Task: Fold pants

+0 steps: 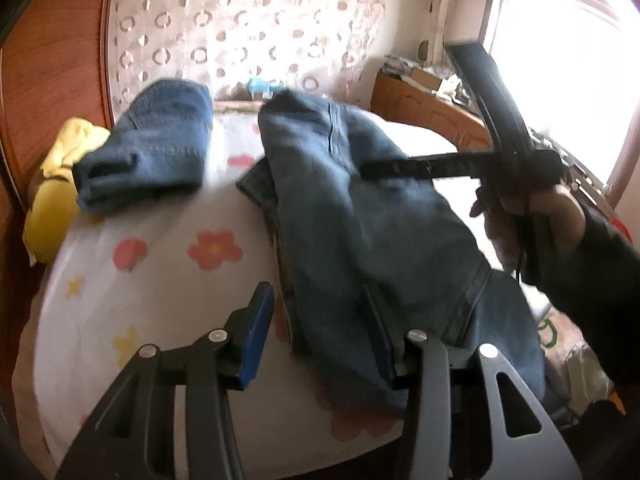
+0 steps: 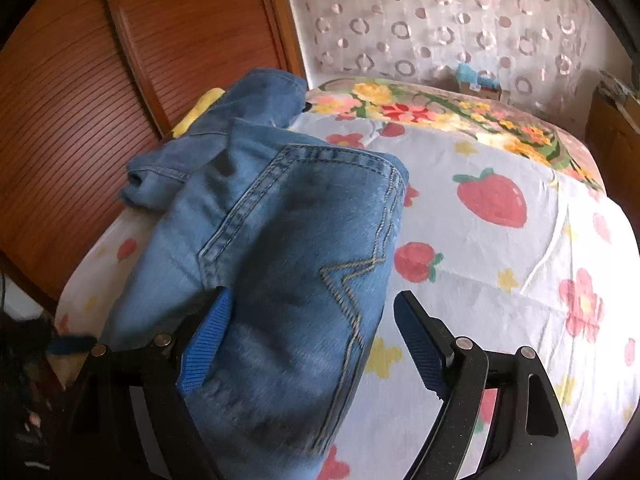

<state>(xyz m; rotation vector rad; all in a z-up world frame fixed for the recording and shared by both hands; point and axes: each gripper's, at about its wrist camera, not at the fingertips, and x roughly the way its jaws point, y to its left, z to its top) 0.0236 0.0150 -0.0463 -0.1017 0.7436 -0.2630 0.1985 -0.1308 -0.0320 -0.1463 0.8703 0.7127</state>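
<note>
The pants (image 1: 360,220) are lying on the flowered bed sheet (image 1: 160,280), running from the near edge towards the far curtain as a long narrow strip, so to my eye the legs are already lying one over the other and the lengthwise fold is done; the step in hand looks like the crosswise fold that shortens them. The left gripper (image 1: 316,288) is hovering low over the near end with its jaws standing part open: the edge of the denim is sitting between them, but the left pad is showing bare sheet beside it, so nothing is being pinched. The right gripper (image 2: 312,308) is reaching over the pocket area with its jaws released and spread wide, the cloth lying between them and the right pad standing well clear of it. A second pair of jeans (image 1: 152,148), already folded, is resting far left, touching a yellow cloth (image 1: 60,168). I am judging that the next move is calling for both grippers to close on one end, catching every layer, then lift it and carry it over to the other end, keeping the side edges lined up and the bundle clear of the folded pair
</note>
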